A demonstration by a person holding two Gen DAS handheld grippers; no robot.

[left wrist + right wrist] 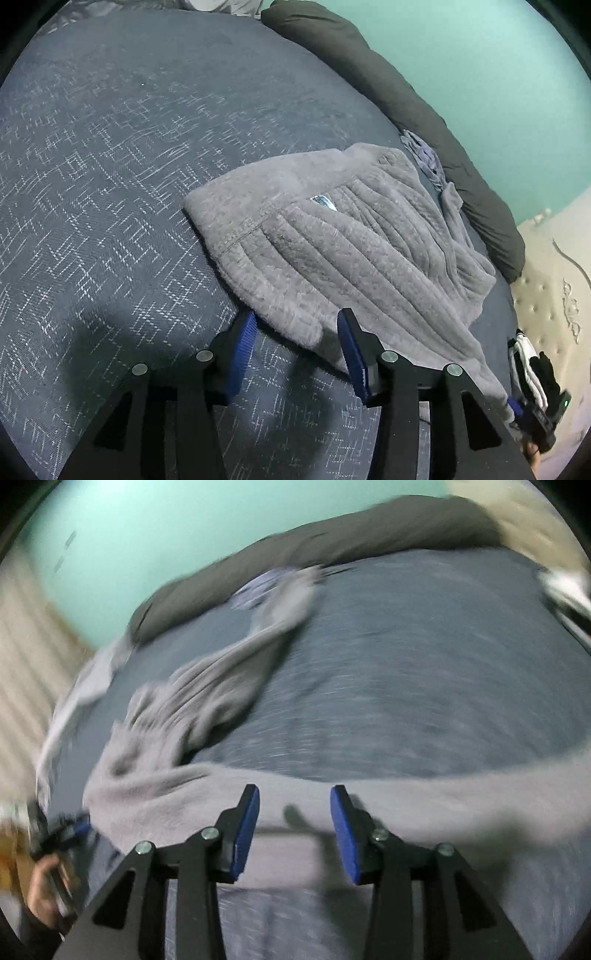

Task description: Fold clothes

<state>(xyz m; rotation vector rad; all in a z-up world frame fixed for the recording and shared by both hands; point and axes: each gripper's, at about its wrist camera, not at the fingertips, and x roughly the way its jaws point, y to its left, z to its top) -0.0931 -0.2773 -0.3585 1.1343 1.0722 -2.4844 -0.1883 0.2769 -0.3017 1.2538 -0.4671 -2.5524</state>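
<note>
A grey fleece garment [332,236] with ribbed stitching and a small label lies on the dark blue patterned bedspread [110,166]. My left gripper [297,325] is open, its blue pads on either side of the garment's near hem corner, just above the bed. In the blurred right wrist view the same garment [207,701] stretches across the bed, with a long grey strip [406,794] of it running in front of my right gripper [294,801], which is open. The right gripper also shows in the left wrist view [532,413], at the garment's far lower corner.
A dark grey rolled blanket [406,92] lies along the bed's far edge against a teal wall [480,55]. A crumpled blue-grey cloth [424,155] sits beside it. A cream tufted headboard [554,295] stands at the right. A hand [44,882] shows at the lower left.
</note>
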